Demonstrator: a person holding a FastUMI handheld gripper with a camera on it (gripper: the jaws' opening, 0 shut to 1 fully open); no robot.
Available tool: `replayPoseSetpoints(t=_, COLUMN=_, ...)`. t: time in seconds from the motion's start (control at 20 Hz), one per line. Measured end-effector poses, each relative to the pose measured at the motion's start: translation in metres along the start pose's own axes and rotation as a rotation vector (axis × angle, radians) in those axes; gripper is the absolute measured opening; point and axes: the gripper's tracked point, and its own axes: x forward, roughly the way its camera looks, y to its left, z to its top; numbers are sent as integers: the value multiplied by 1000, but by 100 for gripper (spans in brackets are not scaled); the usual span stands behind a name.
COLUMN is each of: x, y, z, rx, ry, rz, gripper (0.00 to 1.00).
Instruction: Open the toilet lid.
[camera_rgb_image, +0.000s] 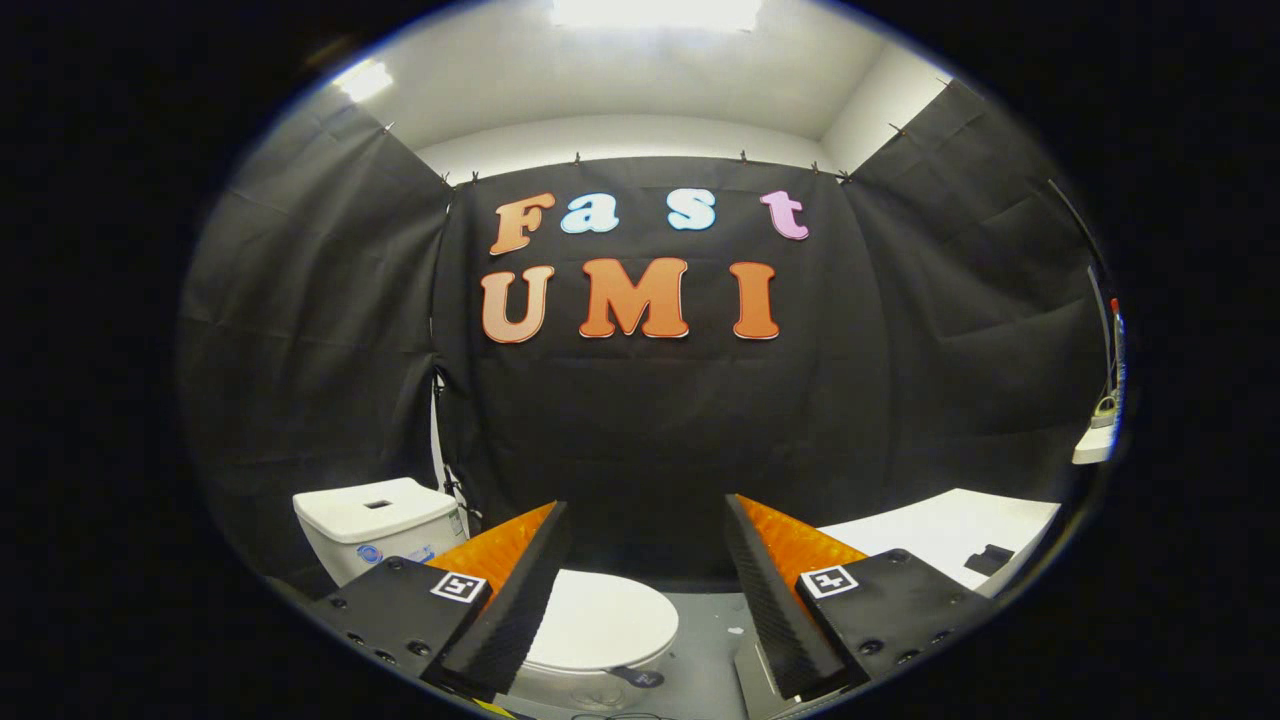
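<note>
Toilet lid (598, 622) down, seemingly flat | tongs (648, 520) spread, level, above it

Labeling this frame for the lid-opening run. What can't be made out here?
- Toilet lid, gripper view: near-side edge hidden behind one finger of the open gripper, so the lifting lip is unseen.
- Lid hinge: hidden behind that finger, by the tank.
- Bowl under the closed lid: mostly cut off.
- White surface: dark item on it too small to identify.

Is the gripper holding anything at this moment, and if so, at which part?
Nothing is held. The gripper is open, its fingers spread wide with only air between them. The toilet lid lies closed below and beyond them, untouched.
</note>
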Motion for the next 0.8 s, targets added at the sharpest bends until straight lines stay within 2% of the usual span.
replayPoseSetpoints(t=0.15, x=42, y=38, z=-22, rx=39, ry=27, rz=64, gripper=98)
replayPoseSetpoints(t=0.4, x=74, y=77, z=-123, rx=166, ry=175, rz=124, gripper=99)
replayPoseSetpoints(t=0.55, x=65, y=65, z=-201, rx=216, ry=287, rz=103, gripper=99)
replayPoseSetpoints(t=0.8, x=21, y=24, z=-310, rx=407, ry=517, rz=71, gripper=99)
